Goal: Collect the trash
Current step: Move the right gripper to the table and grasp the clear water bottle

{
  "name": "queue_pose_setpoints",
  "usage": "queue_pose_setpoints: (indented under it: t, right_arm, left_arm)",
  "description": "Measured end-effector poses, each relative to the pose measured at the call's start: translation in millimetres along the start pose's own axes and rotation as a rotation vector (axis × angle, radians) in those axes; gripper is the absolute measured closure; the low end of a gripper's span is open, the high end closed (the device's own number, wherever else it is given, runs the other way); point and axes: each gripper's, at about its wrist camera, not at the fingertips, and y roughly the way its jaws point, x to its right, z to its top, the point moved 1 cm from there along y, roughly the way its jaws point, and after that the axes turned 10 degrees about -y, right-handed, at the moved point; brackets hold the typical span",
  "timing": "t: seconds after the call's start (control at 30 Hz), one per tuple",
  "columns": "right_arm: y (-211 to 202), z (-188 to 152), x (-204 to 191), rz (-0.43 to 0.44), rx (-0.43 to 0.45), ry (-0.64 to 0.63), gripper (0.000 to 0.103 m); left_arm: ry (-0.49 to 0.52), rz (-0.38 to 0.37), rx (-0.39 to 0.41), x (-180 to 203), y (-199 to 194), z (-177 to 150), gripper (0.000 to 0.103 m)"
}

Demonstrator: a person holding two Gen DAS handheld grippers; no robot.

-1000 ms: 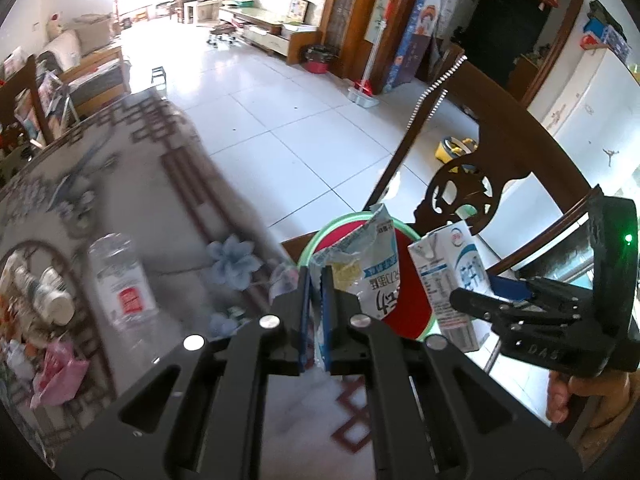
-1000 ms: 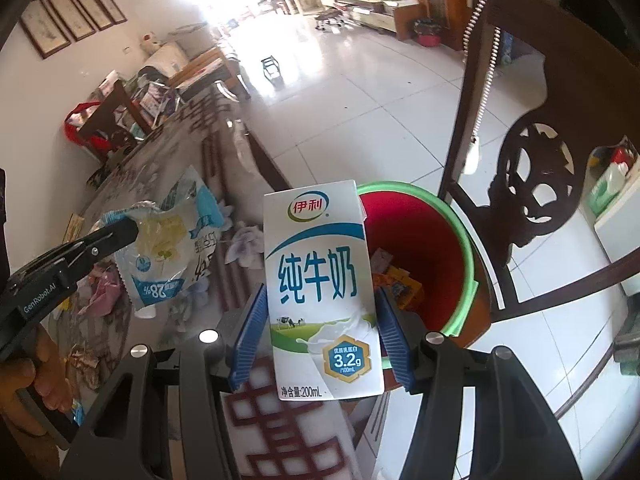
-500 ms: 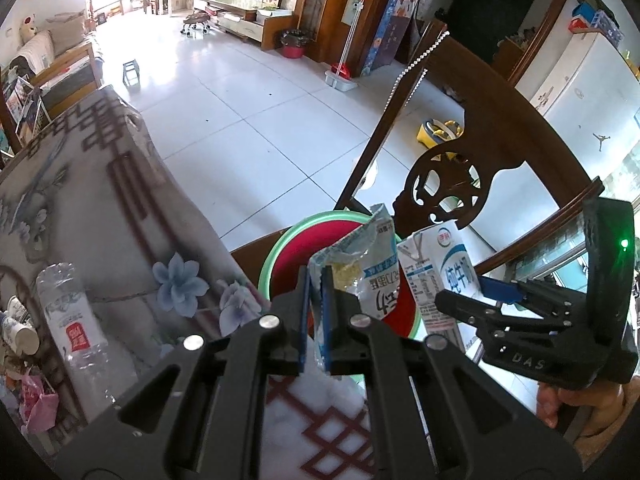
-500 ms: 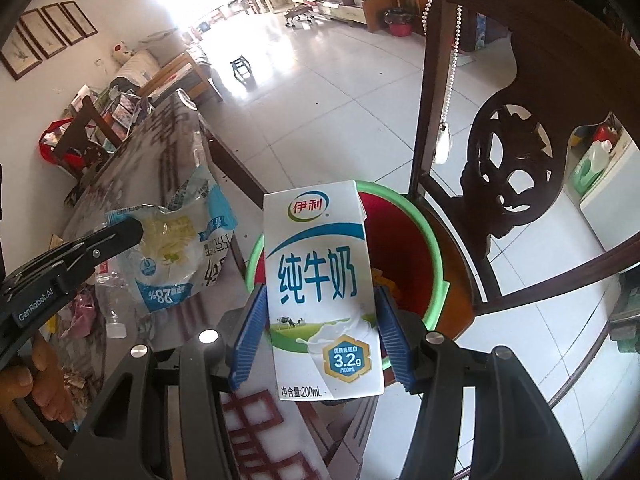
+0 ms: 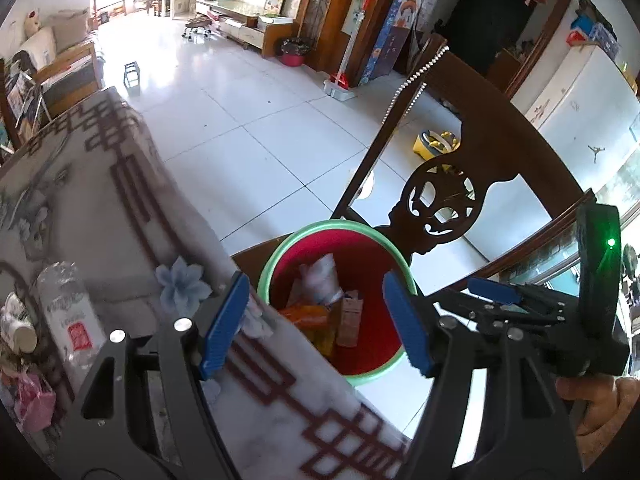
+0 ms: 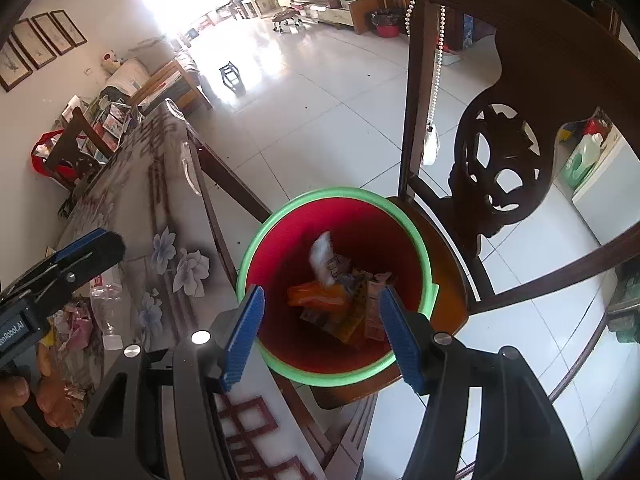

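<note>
Both the left gripper and right gripper hung above the red bucket, jaws just opened wide and empty. The crumpled wrappers and cartons lay at the bucket's bottom, below the blue pads.

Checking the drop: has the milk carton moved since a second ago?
Yes. It left the right gripper, whose jaws have just been opening and now hold nothing, presumably into the red bin below.
</note>
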Motion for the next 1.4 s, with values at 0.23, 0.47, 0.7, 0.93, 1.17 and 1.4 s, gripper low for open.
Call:
queue_pose_setpoints:
  t: [0.23, 0.47, 0.7, 0.93, 1.17, 1.4]
  right_arm:
    - [-14.5, -10.4, -14.6, -0.002, 0.016, -0.004, 0.044]
    - [-22.8, -17.4, -61.5, 0.01, 0.031, -0.051, 0.044]
    - [-15.1, -21.8, -142.2, 0.073, 0.02, -0.151, 0.044]
    - [9.8, -23.6, -236.1, 0.136, -0.014, -0.275, 0.044]
    - [55.1, 3.2, -302.3, 0.155, -0.036, -0.33, 0.044]
    - [109.5, 29.1, -321.4, 0.125, -0.124, -0.313, 0.044]
  left_arm:
    - [-0.062, 0.011, 0.05, -25.9, -42.3, -18.6, 0.037]
    - [-0.078, 0.043, 0.121, -60.6, -96.9, -47.5, 0.037]
    - [-0.145, 0.134, 0.162, -133.1, -152.1, -82.0, 0.036]
    - [-0.304, 0.233, 0.19, -225.2, -198.4, -113.7, 0.037]
    - [-0.424, 0.294, 0.212, -298.0, -227.1, -132.2, 0.036]
    - [-0.544, 0.295, 0.207, -345.7, -224.2, -130.9, 0.036]
